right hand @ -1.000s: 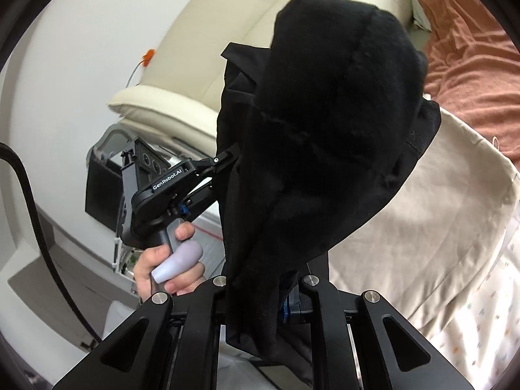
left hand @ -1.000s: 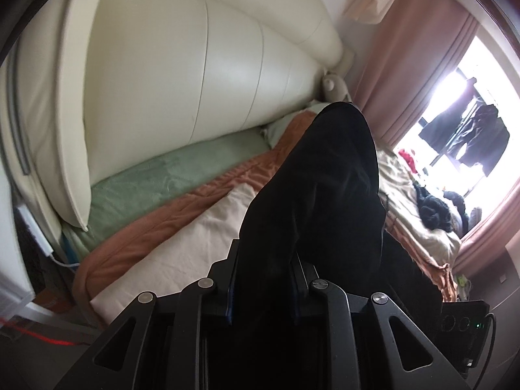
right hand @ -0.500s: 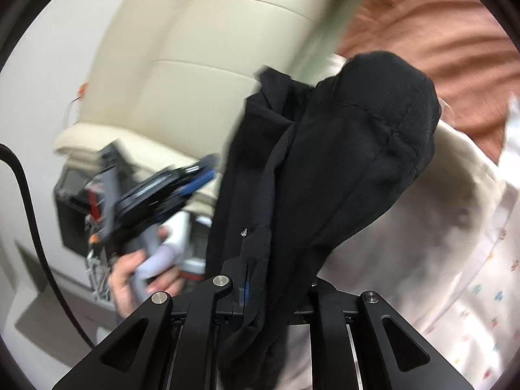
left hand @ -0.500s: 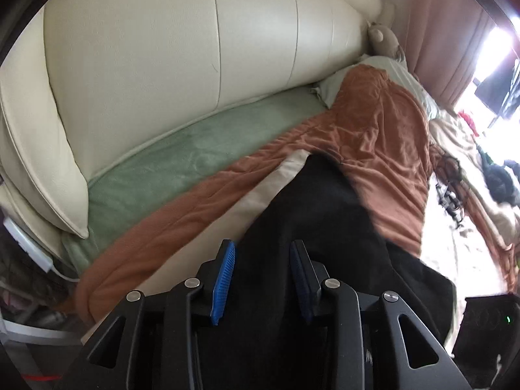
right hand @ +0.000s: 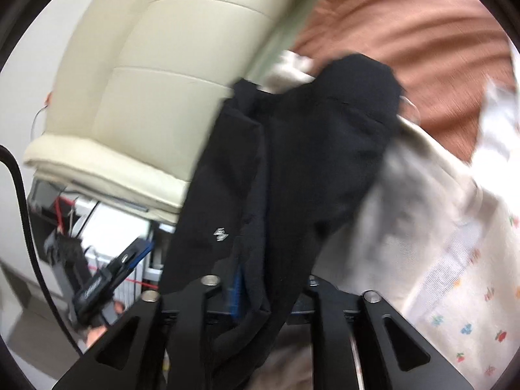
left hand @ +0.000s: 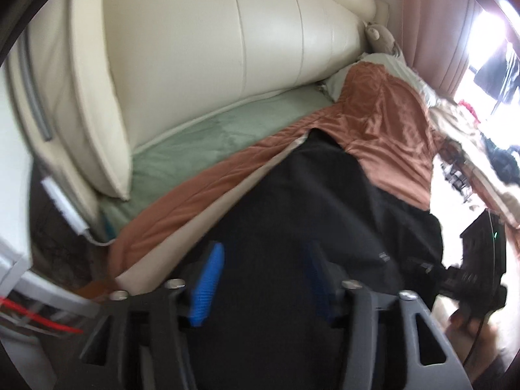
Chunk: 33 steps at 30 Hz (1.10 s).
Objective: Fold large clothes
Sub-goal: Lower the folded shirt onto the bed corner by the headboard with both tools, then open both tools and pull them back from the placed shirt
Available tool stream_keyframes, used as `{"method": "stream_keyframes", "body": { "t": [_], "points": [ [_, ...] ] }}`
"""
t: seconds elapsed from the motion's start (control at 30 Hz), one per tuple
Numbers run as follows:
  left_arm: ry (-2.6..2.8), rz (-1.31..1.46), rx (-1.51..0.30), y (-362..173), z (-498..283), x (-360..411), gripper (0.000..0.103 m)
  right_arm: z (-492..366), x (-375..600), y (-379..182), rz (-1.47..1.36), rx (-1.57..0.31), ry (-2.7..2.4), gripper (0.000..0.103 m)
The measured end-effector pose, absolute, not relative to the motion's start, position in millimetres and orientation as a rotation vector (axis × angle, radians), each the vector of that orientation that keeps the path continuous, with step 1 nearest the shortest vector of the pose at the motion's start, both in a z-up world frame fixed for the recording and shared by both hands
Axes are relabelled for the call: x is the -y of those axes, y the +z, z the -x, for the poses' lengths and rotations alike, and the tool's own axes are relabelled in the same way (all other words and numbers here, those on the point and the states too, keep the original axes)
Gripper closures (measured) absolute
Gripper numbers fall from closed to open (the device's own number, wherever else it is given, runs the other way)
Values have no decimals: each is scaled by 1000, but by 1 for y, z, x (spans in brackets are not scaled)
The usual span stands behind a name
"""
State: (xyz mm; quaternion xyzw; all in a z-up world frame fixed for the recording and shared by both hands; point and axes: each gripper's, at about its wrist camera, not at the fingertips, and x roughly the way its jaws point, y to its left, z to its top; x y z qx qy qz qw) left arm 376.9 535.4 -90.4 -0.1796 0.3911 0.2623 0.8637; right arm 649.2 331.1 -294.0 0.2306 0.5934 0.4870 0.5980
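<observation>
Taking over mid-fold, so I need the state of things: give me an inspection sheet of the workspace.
Surface: bed, rust blanket, beige sheet.
Job's things: black garment lying on the bed.
Clutter: dark clothes by the window.
Grippers: left gripper fingers apart and just been opening, garment between them, unpressed; right gripper jaws opening slightly, cloth draped through them, grip unclear.
Cables: black cable; red wire.
Surroundings: cream headboard, pink curtain.

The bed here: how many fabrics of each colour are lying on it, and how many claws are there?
Black garment: 1
Rust-orange blanket: 1
Green sheet: 1
Cream sheet: 1
White printed sheet: 1
Claws, left claw and right claw: 2
Total: 5 fabrics, 2 claws.
</observation>
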Motion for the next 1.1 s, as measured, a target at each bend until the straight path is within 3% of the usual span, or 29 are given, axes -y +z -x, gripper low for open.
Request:
{"method": "stream_keyframes", "body": {
  "t": [0.07,0.27,0.6,0.9,1.0,1.1],
  "points": [
    [579,358,-825,-98,-367,-534,34,-648,-315,-301,-537,-1374,1089,69],
    [629,375,-850,-120,-341,-539,34,-659,-278,-286,-467,-1295,952,69],
    [664,366,-770,-101,-317,-534,34,-669,-267,-217,-336,-1083,977,69],
    [679,360,-809,-122,-321,-539,36,-681,-306,-246,-269,-1106,993,69],
    [695,351,-821,-130,-321,-540,36,-685,-304,-269,-233,-1153,946,98],
    [716,351,-835,-132,-321,-538,36,-689,-292,-280,-272,-1183,937,103]
  ]
}}
